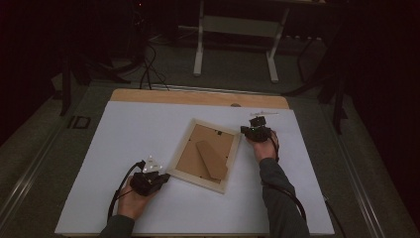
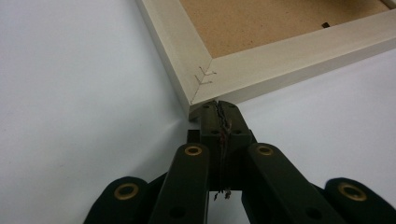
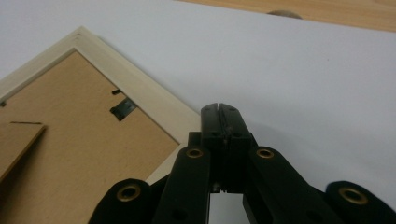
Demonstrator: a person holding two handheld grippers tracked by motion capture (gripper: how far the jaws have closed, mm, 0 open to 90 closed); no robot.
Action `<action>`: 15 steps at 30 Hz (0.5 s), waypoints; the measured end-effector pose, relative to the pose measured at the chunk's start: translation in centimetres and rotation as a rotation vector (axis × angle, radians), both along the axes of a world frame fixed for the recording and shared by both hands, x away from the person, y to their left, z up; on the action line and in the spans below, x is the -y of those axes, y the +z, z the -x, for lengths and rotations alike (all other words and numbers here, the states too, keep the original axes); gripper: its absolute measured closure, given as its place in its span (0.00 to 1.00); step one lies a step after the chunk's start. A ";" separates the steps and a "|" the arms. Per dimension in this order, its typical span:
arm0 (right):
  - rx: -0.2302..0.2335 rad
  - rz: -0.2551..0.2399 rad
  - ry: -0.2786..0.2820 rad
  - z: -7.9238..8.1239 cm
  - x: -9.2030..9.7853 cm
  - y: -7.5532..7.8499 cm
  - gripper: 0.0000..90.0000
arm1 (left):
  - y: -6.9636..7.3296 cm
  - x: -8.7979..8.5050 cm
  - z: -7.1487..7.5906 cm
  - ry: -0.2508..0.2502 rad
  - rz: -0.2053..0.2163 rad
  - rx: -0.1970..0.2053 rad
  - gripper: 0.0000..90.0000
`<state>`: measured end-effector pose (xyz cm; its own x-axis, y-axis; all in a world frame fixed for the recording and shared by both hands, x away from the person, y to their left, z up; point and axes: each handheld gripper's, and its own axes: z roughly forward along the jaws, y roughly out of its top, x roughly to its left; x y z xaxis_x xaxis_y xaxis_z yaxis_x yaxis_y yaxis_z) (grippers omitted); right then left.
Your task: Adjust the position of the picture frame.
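Note:
A pale wooden picture frame (image 1: 190, 173) lies face down on the white sheet, its brown backing board (image 1: 198, 146) and fold-out stand (image 1: 212, 159) facing up. My left gripper (image 1: 166, 176) is shut, with its closed tips right at the frame's near left corner (image 2: 205, 77). In the left gripper view the jaws (image 2: 219, 106) meet with nothing between them. My right gripper (image 1: 242, 130) is also shut, beside the frame's far right edge. In the right gripper view its closed tips (image 3: 220, 108) rest just over the frame's rim (image 3: 140, 100), near a small metal turn clip (image 3: 122, 108).
The white sheet (image 1: 124, 134) covers most of the wooden table, whose bare strip (image 1: 198, 96) shows at the back with a small round mark (image 1: 236, 105). Beyond the table stand a white frame stand (image 1: 237, 29) and dark cables (image 1: 148, 69) on the floor.

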<state>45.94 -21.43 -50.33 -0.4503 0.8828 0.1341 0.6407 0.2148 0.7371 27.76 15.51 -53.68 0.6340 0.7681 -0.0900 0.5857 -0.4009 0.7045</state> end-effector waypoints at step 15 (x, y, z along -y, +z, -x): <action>-0.048 -0.007 -0.057 -1.9 -0.6 -1.4 1.00 | 0.0 0.0 -0.1 0.003 -0.002 0.005 1.00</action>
<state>47.86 -20.81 -51.72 -0.3923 0.9058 0.1603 0.6866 0.1723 0.7064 27.86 15.50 -53.70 0.6322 0.7701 -0.0852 0.5833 -0.4007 0.7065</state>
